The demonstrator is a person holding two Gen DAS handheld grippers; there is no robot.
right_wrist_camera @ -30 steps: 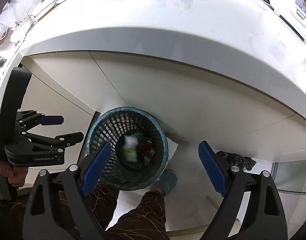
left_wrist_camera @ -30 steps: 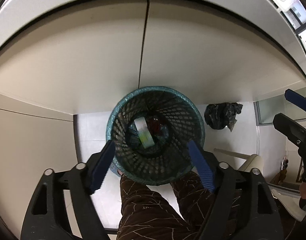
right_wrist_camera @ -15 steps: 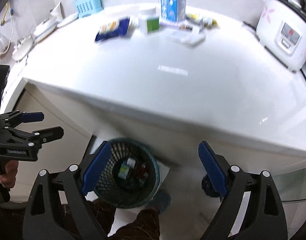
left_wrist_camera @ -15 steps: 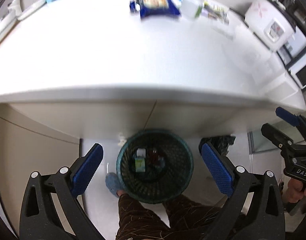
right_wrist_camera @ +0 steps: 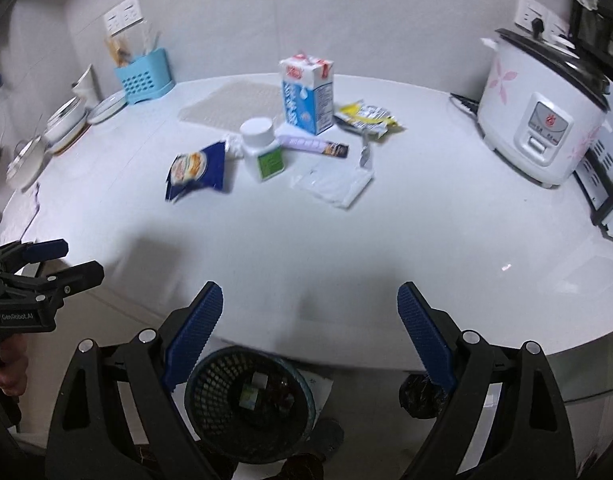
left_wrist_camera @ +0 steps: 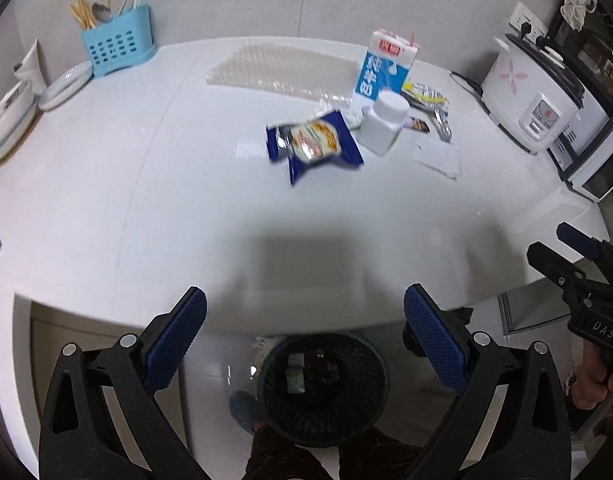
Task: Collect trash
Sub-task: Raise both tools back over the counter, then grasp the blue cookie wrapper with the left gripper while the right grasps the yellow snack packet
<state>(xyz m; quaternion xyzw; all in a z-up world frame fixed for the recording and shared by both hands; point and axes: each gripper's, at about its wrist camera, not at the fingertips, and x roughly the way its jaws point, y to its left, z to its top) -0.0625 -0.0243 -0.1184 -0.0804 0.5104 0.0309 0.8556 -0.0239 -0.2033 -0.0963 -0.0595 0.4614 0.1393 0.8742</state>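
Note:
Trash lies on the white counter (left_wrist_camera: 146,200): a blue snack wrapper (left_wrist_camera: 316,144) (right_wrist_camera: 196,170), a white pill bottle (left_wrist_camera: 382,124) (right_wrist_camera: 262,148), a blue milk carton (left_wrist_camera: 386,66) (right_wrist_camera: 308,94), a yellow wrapper (right_wrist_camera: 364,116), a purple packet (right_wrist_camera: 312,144) and a clear plastic bag (right_wrist_camera: 332,182). A mesh waste basket (left_wrist_camera: 324,388) (right_wrist_camera: 250,402) stands on the floor below the counter edge with some trash inside. My left gripper (left_wrist_camera: 306,336) and my right gripper (right_wrist_camera: 310,326) are open and empty, above the counter's near edge.
A white rice cooker (right_wrist_camera: 542,120) stands at the right. A blue utensil holder (left_wrist_camera: 116,46), plates (left_wrist_camera: 66,84) and a bubble-wrap sheet (left_wrist_camera: 282,70) sit at the back. A black bag (right_wrist_camera: 420,396) lies on the floor.
Both grippers have risen from over the basket and tilted up, so the countertop with its trash fills the views. Both stay open and empty.

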